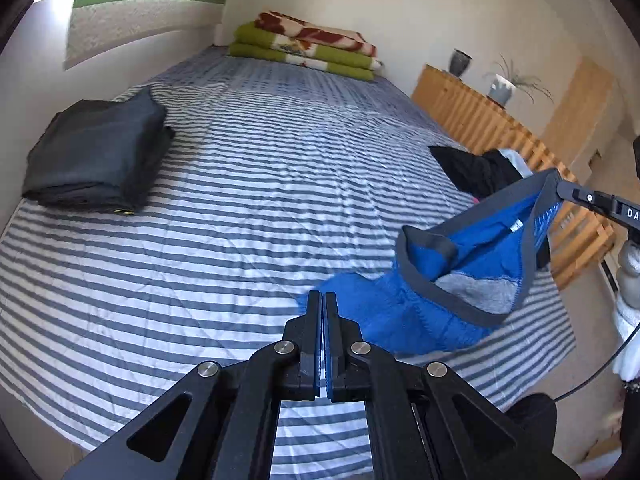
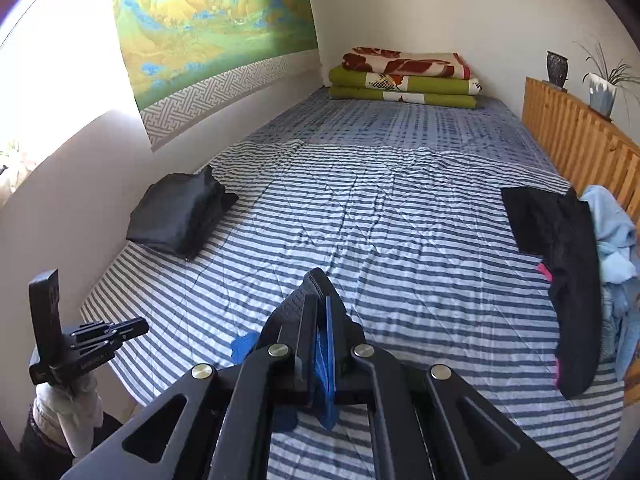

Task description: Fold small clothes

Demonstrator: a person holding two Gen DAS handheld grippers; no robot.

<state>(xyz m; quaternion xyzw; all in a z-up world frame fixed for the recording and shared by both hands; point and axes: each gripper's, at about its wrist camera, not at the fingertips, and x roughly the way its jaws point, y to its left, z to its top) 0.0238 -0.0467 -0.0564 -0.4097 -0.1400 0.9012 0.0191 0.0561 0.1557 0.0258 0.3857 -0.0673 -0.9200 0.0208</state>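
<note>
Striped grey-white bed (image 1: pixel 240 208); folded dark stack (image 1: pixel 96 156) at its left edge, unfolded pile (image 2: pixel 568 280) at right. Blue underwear (image 1: pixel 460 276) held above the near edge, left gripper (image 1: pixel 323 300) and right gripper (image 2: pixel 318 304) fingers both clamped on it.

daylight scene, fairly bright, soft light from the left side in both views. the wall (image 2: pixel 60 92) at left in the right wrist view is blown out to near white, same glare patch top left in the left wrist view. striped bed cover (image 1: pixel 240 200) evenly lit, only faint creases shading; far end of the bed looks dimmer and bluish. heavy fisheye bend: wooden rail (image 1: pixel 500 128) and wall hanging (image 2: pixel 208 32) curve strongly, black vignette in the corners. centre sharp, edges soft. blue underwear (image 1: pixel 460 272) slightly motion-smeared at its left edge. near black gripper arms are dark, little detail, small highlights on the metal pins.
</note>
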